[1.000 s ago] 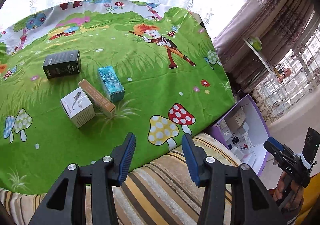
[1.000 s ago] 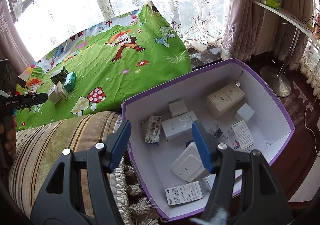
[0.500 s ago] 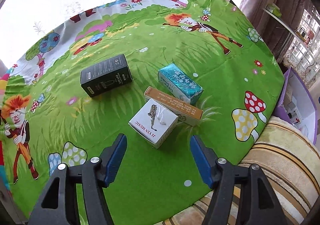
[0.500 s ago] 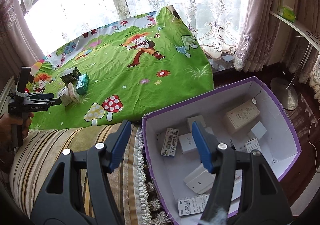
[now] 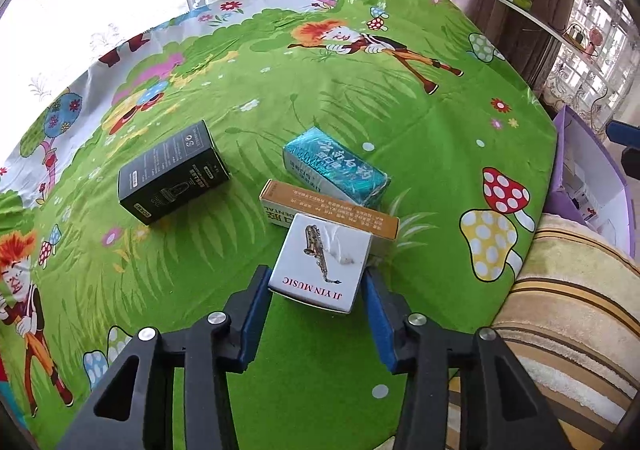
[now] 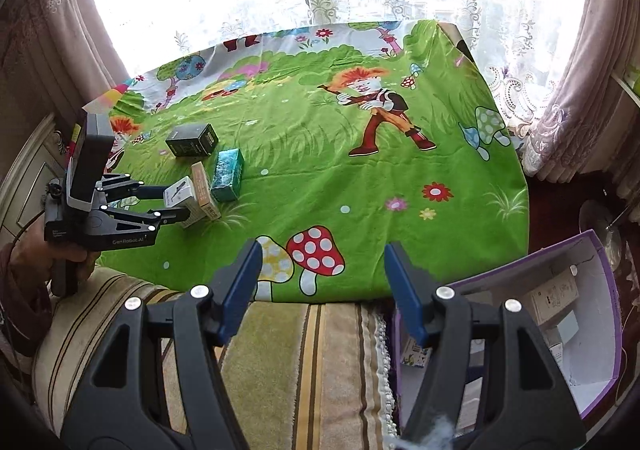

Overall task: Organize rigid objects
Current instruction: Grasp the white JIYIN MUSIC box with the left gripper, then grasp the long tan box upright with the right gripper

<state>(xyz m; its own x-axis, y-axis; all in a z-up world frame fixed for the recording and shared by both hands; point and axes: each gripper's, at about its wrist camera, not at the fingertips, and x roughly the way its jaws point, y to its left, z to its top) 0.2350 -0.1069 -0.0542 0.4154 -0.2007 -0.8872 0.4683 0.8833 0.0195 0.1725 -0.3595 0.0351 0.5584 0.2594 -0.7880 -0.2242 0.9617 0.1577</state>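
Left hand-held gripper straddles the white saxophone box; jaws have just been closing, blue pads against both its sides, grasping it. Box sits on the green cartoon-print table, touching the tan box at its 12 o'clock; teal box beyond, black box at 10 o'clock. Right hand-held gripper released, nothing between its pads, over a striped cushion. Purple bin at 4 o'clock.
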